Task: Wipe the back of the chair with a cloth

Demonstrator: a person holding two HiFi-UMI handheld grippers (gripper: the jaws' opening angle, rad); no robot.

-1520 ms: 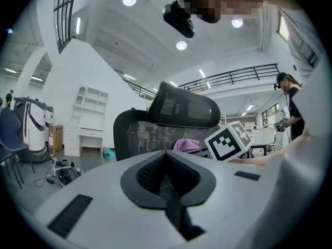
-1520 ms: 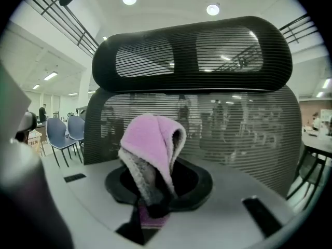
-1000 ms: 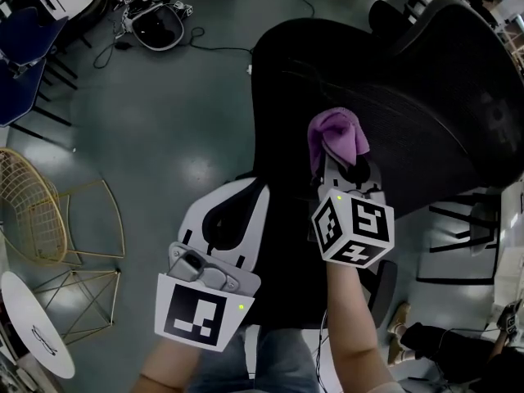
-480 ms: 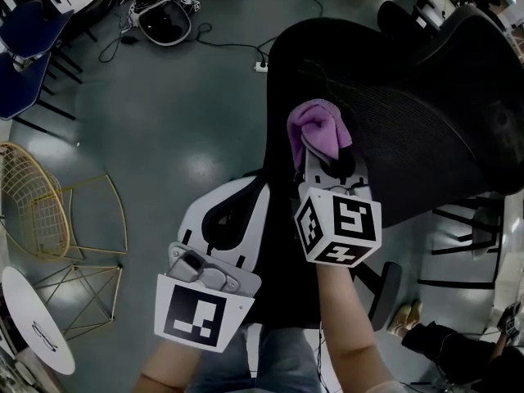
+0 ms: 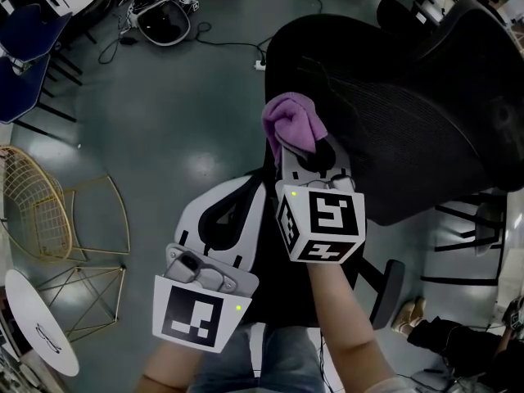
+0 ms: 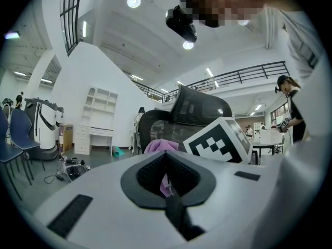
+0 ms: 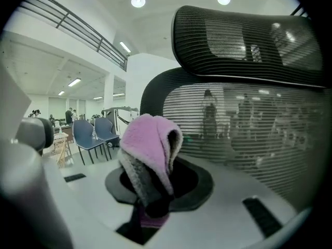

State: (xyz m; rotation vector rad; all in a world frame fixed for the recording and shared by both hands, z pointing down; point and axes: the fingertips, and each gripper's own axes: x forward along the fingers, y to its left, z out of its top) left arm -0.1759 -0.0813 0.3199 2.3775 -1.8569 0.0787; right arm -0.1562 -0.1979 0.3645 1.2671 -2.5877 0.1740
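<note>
**Change.** Your right tool (image 5: 301, 150) has carried the cloth (image 5: 291, 121) leftward over the last second, from mid-panel of the chair back (image 5: 393, 113) to its left edge. Half the bundle now shows against the grey floor (image 5: 164, 121) rather than the mesh. This reads as one sideways wiping pass reaching its end. The likely next call is a reversal, or a shift to a fresh band of the panel. Your left tool (image 5: 255, 188) has stayed where it was, low and close to your body.

**Tools.**
- Right: jaws pinching the lower folds of the cloth, with the bulk standing proud above the tips.
- Left: jaws pressed together with nothing between them. The purple seen through its opening is the cloth farther off.

**Cloth.** Purple fleece, with a greyer face on one fold, bunched into a soft rounded wad. It sits at the left margin of the chair back. Whether it is actually pressing on the mesh cannot be told from any view.

**Chair back.** Black mesh, see-through, in a curved dark frame, with a separate mesh headrest (image 7: 244, 35) above. No dirt or streaks are discernible on it.
</note>
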